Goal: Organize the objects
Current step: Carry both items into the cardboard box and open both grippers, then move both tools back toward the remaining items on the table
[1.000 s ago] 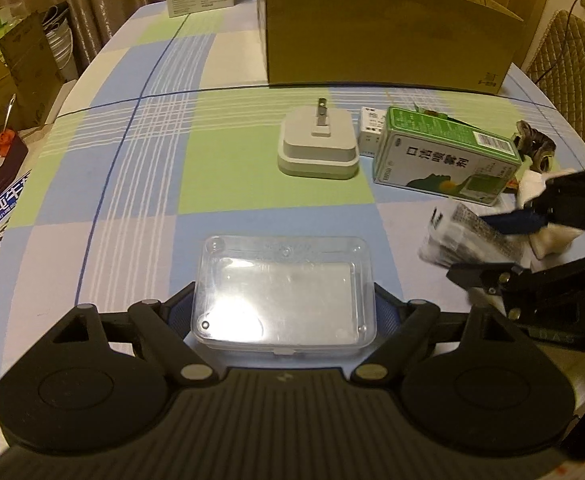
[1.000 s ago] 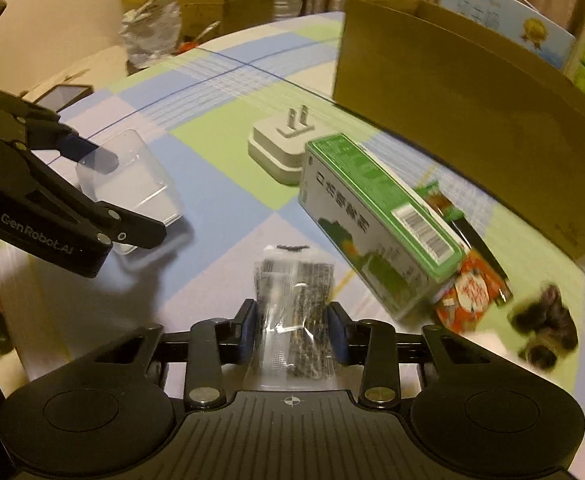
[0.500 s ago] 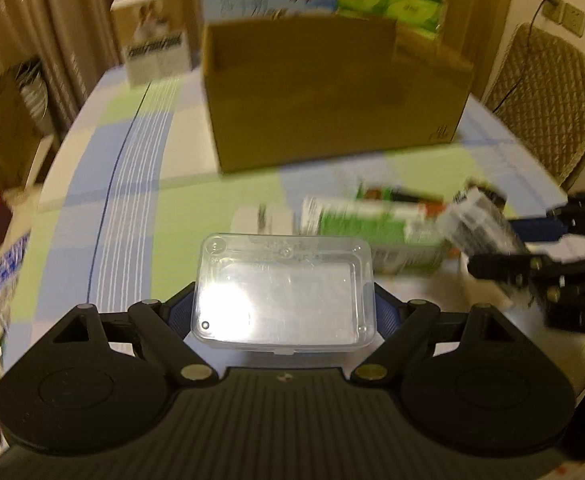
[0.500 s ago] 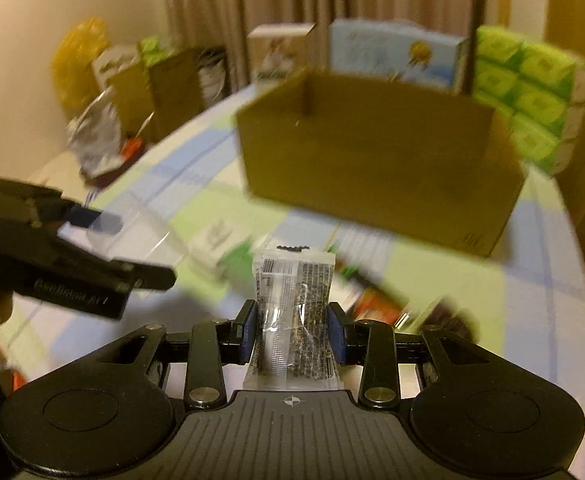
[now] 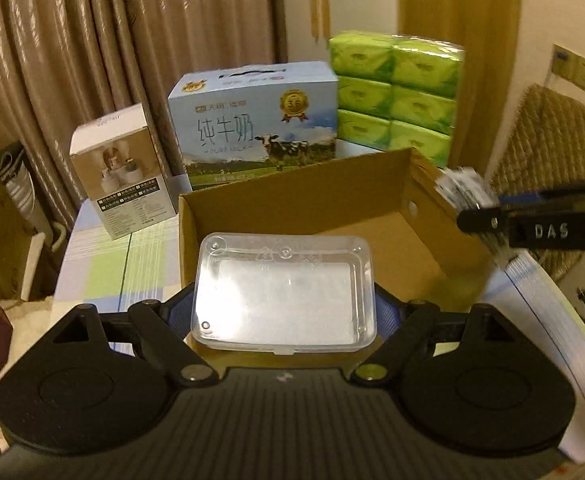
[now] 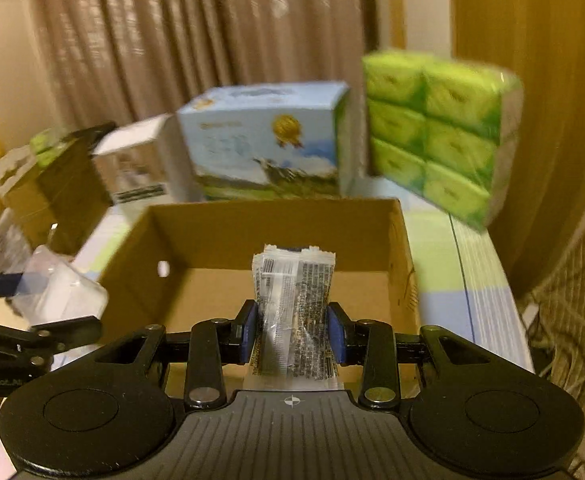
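Your left gripper (image 5: 286,312) is clamped across the short ends of a clear plastic case (image 5: 285,290), blue pads pressing both sides, the case lying flat and level between the fingers. Your right gripper (image 6: 291,334) is clamped on a clear sachet (image 6: 292,304) with dense black print and a barcode near its top; it stands upright between the blue pads. Both loads hang over the near wall of the open cardboard box (image 5: 304,204), which sits at twelve o'clock from each wrist and looks empty where its floor shows. In the left view the right gripper enters from three o'clock, near the box's right wall; in the right view the left one sits at nine o'clock beside the left wall. My read: this is the drop-in step. Carry each load past the near wall, lower it close to the floor before you let go, and keep the two hands on their own sides so the fingers don't meet. Set the case down flat; the sachet is limp and will flop, so release it low. Legible writing: "DAS" on the right gripper's body; the blue milk carton (image 5: 254,128) behind the box reads "PURE MILK" under large Chinese characters, with a gold seal. The white box (image 5: 122,172) at eleven o'clock and the green tissue packs (image 5: 396,92) at one o'clock carry print too small to read.
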